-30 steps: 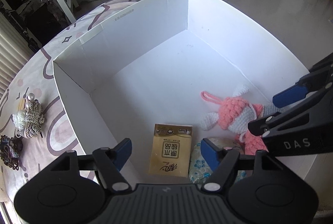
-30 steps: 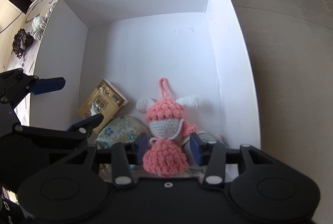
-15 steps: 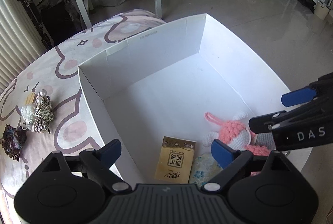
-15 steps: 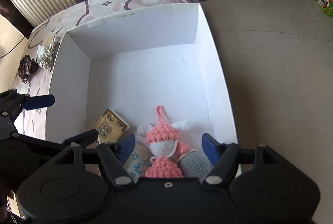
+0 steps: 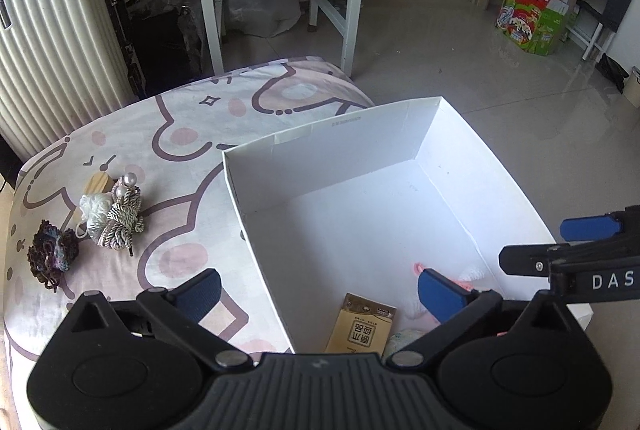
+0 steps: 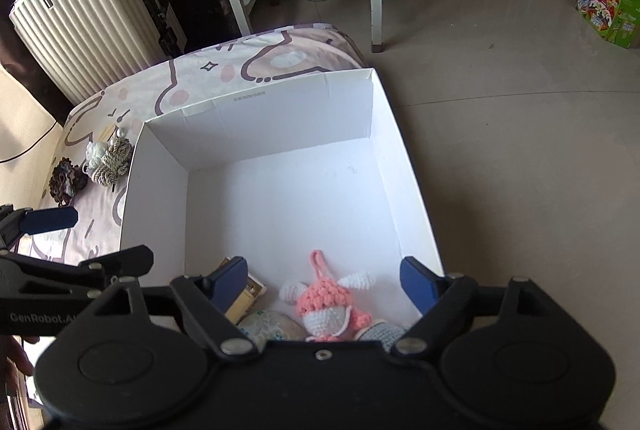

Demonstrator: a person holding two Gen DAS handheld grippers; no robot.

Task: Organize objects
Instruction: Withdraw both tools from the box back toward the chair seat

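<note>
A white open box (image 5: 332, 146) (image 6: 256, 118) stands on a patterned table. Inside it lie a pink crocheted doll (image 6: 326, 304), a tan packet (image 5: 360, 328) (image 6: 250, 294), a floral pouch (image 6: 272, 324) and a grey knitted item (image 6: 380, 330). My left gripper (image 5: 320, 290) is open and empty, raised over the box's near left wall. My right gripper (image 6: 324, 282) is open and empty above the doll. On the cloth left of the box lie a rope-knot ornament with a pearl (image 5: 120, 218) (image 6: 112, 158), a white puff (image 5: 94, 206) and a dark crocheted flower (image 5: 50, 254) (image 6: 66, 178).
The table's cloth (image 5: 180, 134) has pink and brown cartoon shapes. Beyond its far edge are a white ribbed suitcase (image 5: 52, 42), white table legs (image 5: 352, 6) and bare floor. A colourful carton (image 5: 532, 16) stands far right.
Both grippers have lifted up and back from the box. The right gripper opened and let go of the pink doll, which now lies in the box.
</note>
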